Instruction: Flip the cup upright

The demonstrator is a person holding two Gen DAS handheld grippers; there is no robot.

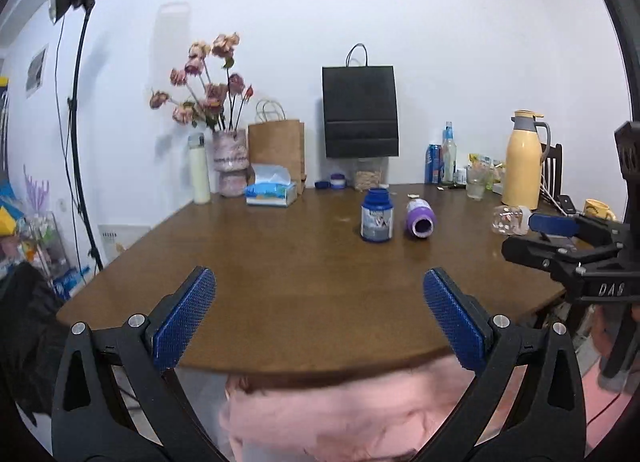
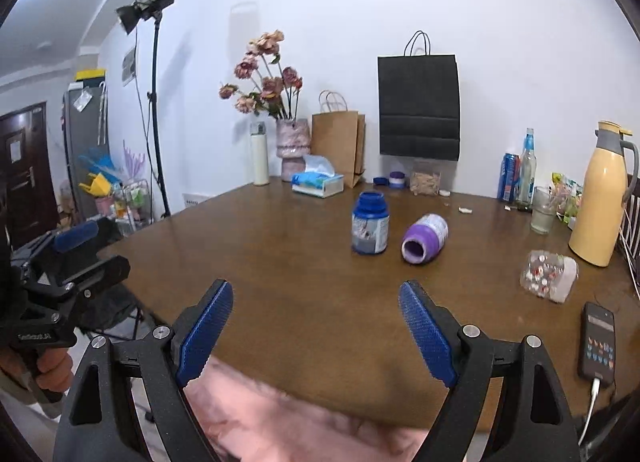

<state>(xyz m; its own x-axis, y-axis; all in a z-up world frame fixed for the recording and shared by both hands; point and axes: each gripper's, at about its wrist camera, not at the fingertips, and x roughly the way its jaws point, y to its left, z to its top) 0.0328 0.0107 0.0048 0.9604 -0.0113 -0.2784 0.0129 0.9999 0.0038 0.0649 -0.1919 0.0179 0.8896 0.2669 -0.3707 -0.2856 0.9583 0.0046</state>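
my left gripper [image 1: 320,318] hovers spread wide and empty at the table's [image 1: 280,262] near edge | right gripper [image 2: 316,326] same deal, released, nothing in it | one purple cup [image 2: 425,238] lying on its side mid-table, mouth toward me | one blue jar [image 2: 370,224] upright just left of it | one clear cup [image 2: 549,275] tipped over near the right edge

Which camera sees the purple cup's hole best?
The right wrist view. There the purple cup lies on its side, larger, its open mouth turned toward the camera beside the blue jar. The left wrist view shows the same cup smaller and farther off, its mouth still visible.
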